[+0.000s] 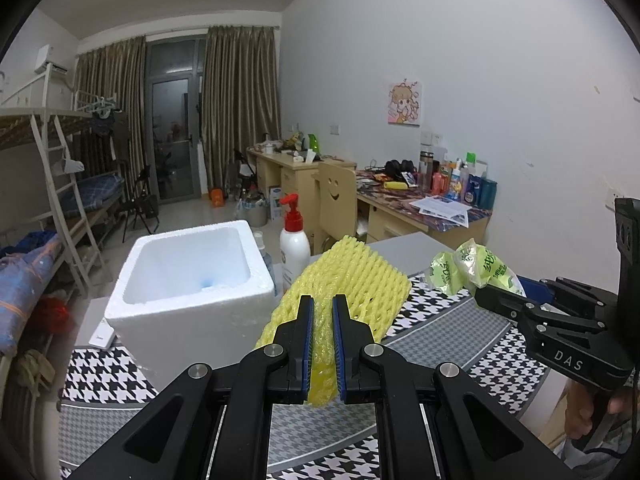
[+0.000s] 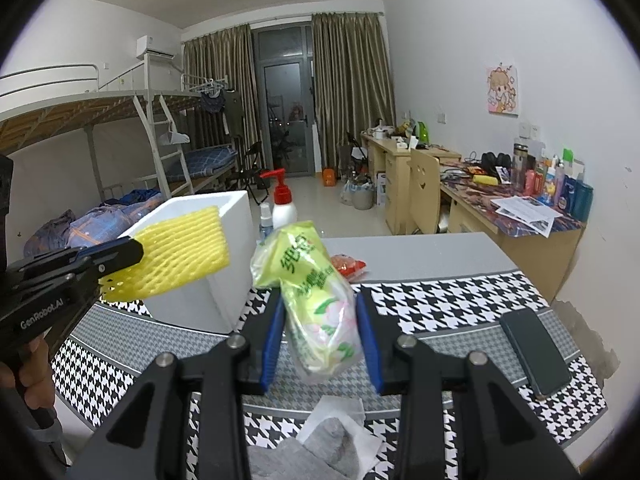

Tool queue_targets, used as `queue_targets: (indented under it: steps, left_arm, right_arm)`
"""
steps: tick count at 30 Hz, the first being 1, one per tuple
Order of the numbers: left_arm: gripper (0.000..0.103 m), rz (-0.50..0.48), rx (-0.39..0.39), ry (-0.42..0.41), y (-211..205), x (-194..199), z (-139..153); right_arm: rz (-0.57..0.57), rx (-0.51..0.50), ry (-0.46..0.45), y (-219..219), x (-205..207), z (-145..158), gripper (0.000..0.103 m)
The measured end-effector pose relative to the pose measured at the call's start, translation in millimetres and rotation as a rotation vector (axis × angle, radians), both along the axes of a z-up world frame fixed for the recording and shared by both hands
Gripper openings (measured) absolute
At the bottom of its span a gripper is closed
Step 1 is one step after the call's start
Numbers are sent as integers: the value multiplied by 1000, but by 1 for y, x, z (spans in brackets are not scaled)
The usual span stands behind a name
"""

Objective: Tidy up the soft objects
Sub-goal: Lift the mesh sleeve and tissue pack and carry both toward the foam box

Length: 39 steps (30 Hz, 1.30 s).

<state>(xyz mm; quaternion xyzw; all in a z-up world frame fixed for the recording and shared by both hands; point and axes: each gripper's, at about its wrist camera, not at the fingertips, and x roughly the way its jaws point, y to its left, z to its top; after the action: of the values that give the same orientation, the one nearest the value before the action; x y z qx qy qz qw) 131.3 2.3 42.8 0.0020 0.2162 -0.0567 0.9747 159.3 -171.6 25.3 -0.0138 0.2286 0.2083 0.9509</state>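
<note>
The left tongs (image 1: 323,344) are squeezing a yellow foam net (image 1: 344,280) between their blue pads. The net is sticking up and away from the tongs, in the air over the tabletop (image 1: 448,328). It is hanging just to the right of a white foam box (image 1: 188,280). In the right wrist view the same yellow net (image 2: 180,252) is showing in front of the box (image 2: 236,216), and the left tongs (image 2: 120,254) are pinching its near corner.

The right tongs (image 2: 320,344) are gripping a green packet of tissues (image 2: 316,300). The packet is standing up tall between the blue pads, lifted above the tabletop (image 2: 440,300). In the left wrist view the green packet (image 1: 468,268) is poking out of the right tongs (image 1: 486,292) on the right side, near the yellow net but not touching it.

The white box is sitting open on the far left part of the black and white cloth. A white pump bottle with a red top (image 1: 294,240) is standing just behind the box on its right. A small red packet (image 2: 348,264) is lying on the gray part, far behind the tissues. A dark phone (image 2: 534,354) is lying flat on the right side of the cloth. A gray sock on white paper (image 2: 324,448) is lying at the near edge, under the right tongs.
</note>
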Motion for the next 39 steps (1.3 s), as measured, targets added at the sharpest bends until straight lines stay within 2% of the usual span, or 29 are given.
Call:
queue_targets:
  steps: [39]
  left_arm:
    - [10,139,19,-63,43,32,27]
  right_arm:
    - [75,14,-48,49,26,31,40]
